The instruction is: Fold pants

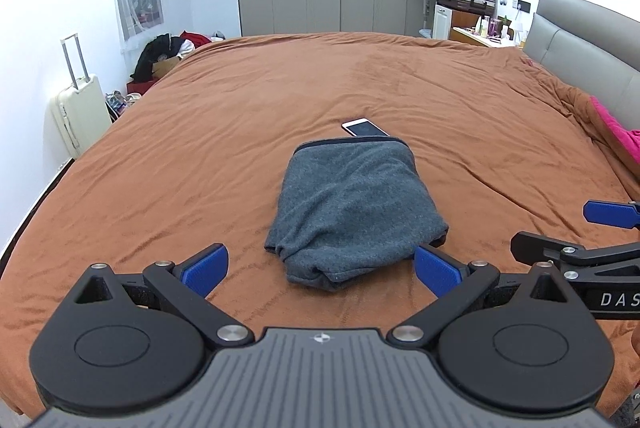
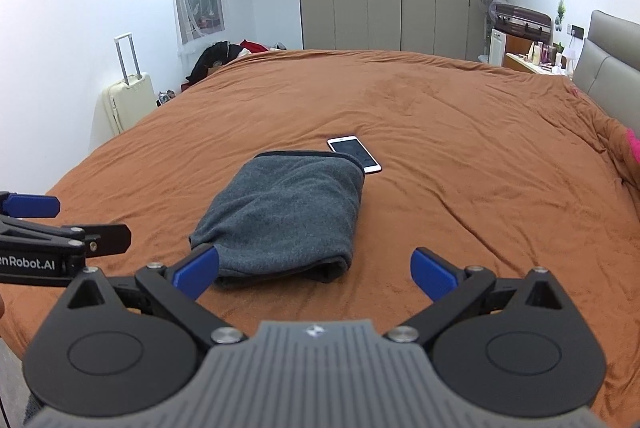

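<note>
1. The left claw (image 1: 321, 270) is spread wide and holds nothing. Its blue fingertips (image 1: 206, 268) sit on either side of the near end of the pants (image 1: 352, 204).
2. The right claw (image 2: 315, 270) is spread wide too, and holds nothing.
3. The gray pants lie folded in a thick bundle on the brown bed (image 1: 200, 132). The long side runs away from the claws.
4. A phone (image 2: 354, 153) lies at the far end. The right view shows nearly all of it. The left view shows only its top part.

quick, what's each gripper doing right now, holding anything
Left gripper: open, empty, just short of the folded grey fleece pants.
Right gripper: open, empty.
</note>
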A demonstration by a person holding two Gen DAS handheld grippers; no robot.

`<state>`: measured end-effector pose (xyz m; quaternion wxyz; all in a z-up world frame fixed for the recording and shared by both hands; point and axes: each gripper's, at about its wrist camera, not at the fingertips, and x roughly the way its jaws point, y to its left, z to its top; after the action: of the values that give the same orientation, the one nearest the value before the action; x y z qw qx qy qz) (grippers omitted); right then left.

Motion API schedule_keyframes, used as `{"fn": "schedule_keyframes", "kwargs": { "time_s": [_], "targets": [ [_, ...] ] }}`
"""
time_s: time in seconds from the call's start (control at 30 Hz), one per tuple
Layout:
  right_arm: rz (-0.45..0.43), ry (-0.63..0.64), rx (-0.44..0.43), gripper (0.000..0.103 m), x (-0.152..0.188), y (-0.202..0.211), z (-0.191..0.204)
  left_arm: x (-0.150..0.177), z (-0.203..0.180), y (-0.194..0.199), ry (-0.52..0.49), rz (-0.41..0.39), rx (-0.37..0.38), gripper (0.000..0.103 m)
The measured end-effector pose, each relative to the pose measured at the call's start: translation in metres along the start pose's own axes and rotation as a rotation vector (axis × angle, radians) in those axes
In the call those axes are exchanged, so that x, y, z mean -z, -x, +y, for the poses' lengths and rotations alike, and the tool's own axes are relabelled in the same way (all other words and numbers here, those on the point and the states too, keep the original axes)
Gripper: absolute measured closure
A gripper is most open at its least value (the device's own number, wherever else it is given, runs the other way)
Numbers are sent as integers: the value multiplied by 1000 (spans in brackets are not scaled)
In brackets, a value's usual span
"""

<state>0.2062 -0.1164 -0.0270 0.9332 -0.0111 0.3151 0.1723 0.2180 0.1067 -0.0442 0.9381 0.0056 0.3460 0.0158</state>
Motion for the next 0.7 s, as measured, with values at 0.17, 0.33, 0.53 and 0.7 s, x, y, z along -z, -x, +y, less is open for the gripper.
{"fn": "schedule_keyframes", "kwargs": {
  "time_s": [0.17,0.33,0.53,0.7],
  "targets": [
    [3,5,6,5,2,0,1,1,-3,1,-4,0,3,0],
    [5,11,7,5,4,0,0,1,-8,3,-6,3,11,0],
    [5,21,11,5,5,1,3,1,-10,3,-5,2,14,0],
    [7,27,15,5,7,2,5,2,-13,4,-5,2,13,0]
  ]
}}
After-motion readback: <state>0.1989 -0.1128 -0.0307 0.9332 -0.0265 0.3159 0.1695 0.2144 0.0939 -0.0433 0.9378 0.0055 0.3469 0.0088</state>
